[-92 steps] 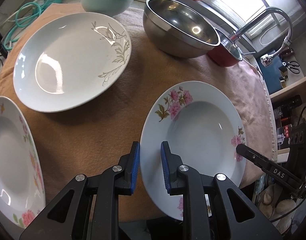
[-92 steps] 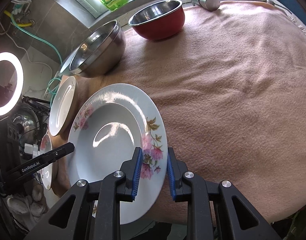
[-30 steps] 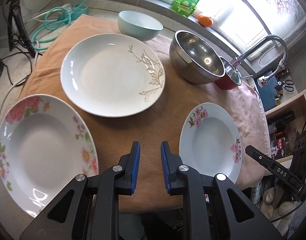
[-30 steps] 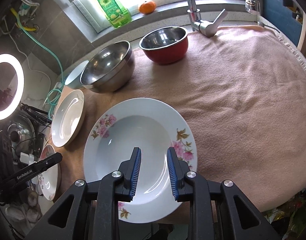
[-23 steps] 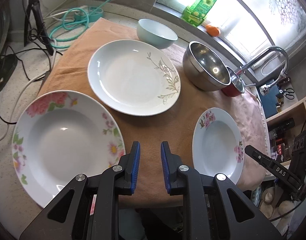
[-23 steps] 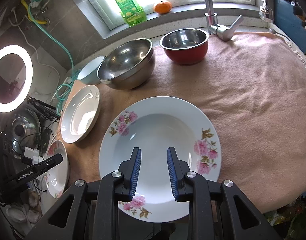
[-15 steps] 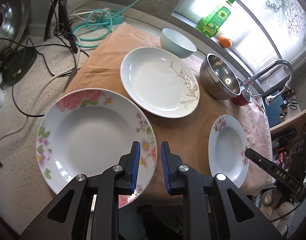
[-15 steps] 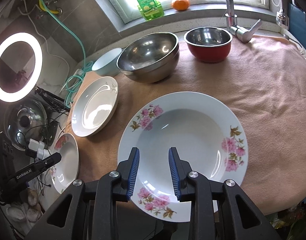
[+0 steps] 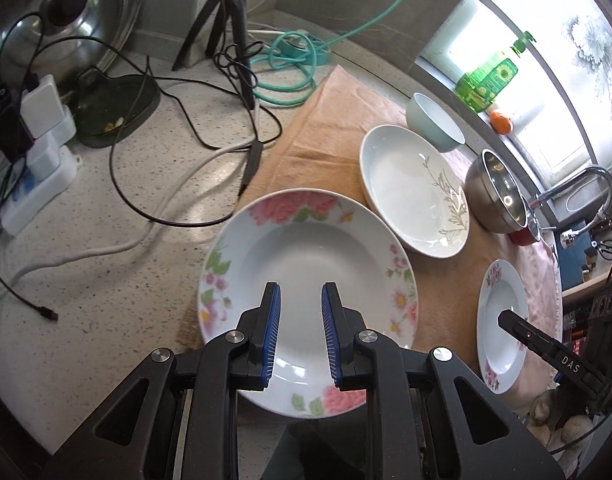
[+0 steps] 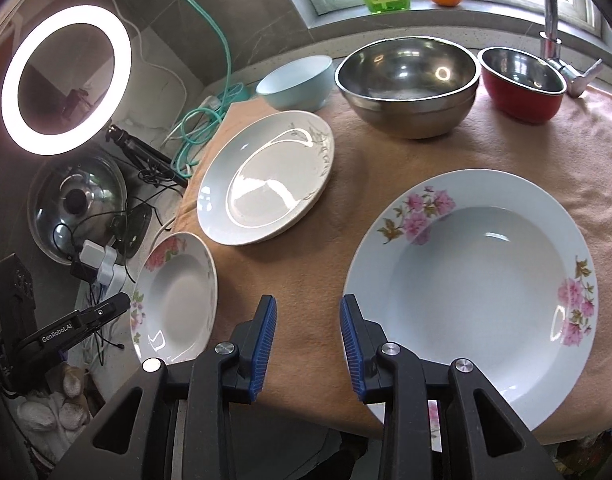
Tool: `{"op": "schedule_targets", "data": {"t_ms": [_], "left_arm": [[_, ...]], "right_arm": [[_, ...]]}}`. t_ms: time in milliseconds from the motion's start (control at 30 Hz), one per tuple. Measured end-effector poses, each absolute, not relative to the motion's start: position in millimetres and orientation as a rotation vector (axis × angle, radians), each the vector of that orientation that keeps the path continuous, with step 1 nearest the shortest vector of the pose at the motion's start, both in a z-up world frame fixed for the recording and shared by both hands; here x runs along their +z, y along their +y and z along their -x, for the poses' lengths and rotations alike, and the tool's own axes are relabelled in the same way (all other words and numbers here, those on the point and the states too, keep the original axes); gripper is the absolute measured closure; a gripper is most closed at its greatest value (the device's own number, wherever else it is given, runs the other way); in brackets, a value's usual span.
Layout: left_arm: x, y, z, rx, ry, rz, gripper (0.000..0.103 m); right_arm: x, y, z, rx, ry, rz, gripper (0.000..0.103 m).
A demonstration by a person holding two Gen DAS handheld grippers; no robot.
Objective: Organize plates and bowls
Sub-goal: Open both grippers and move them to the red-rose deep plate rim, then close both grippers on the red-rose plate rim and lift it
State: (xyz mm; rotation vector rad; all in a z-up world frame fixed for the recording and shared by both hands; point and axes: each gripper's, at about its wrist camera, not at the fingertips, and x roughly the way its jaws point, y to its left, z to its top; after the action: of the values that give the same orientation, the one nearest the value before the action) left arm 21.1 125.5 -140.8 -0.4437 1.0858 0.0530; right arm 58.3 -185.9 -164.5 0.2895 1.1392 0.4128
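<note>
Plates laid out on the desk

Nothing is held: left gripper (image 9: 300,334) jaws narrow above the big flowered plate (image 9: 306,264); right gripper (image 10: 308,344) jaws just widened, empty.

The left claw (image 9: 300,334) is hovering over the big rose plate (image 9: 306,248), blue pads slightly apart and gripping nothing. Beyond it, a leaf-patterned plate (image 9: 410,196) is lying on the brown cloth (image 9: 330,120); cables (image 9: 153,184) are trailing across the counter (image 9: 85,280).

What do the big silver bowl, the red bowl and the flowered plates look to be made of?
Silver bowl: likely stainless steel, brushed inside, with mirror-like highlights. Red bowl: metal inside, glossy red coating outside. Flowered plates: probably glazed ceramic, white with printed pink flowers and sharp window glare.
</note>
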Motion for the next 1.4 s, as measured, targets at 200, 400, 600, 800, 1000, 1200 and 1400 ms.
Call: {"op": "schedule_targets", "data": {"t_ms": [200,400,600,800,1000,1200,1400], "left_arm": [[-148.9,149.6,-15.4,0.091,1.094,0.464,0.083],[-156.4,168.5,-13.3,0.111,1.1,0.488,0.083],[-165.0,176.3,-16.7,0.118,1.117,0.502,0.081],[-174.7,176.9,-18.3,0.107,1.142,0.524,0.081],[-177.1,177.3,-22.6,0.102,1.149,0.528,0.081],[-181.9,176.4,-24.4,0.096,1.158,0.531,0.081],[-185.5,175.5,-26.0,0.087,1.166,0.538,0.081]], "right_arm": [[-170.6,-154.7,-62.6,0.466,1.162,-0.264,0.073],[-177.2,-129.3,-67.6,0.494,1.178,-0.249,0.073],[-187.6,-111.2,-73.5,0.51,1.209,-0.249,0.073],[-195.1,-100.1,-78.4,0.528,1.233,-0.231,0.073],[-203.0,-94.0,-83.4,0.533,1.253,-0.239,0.073],[-207.4,-88.5,-86.4,0.54,1.26,-0.23,0.073],[-211.4,-83.5,-87.8,0.549,1.275,-0.23,0.073]]}}
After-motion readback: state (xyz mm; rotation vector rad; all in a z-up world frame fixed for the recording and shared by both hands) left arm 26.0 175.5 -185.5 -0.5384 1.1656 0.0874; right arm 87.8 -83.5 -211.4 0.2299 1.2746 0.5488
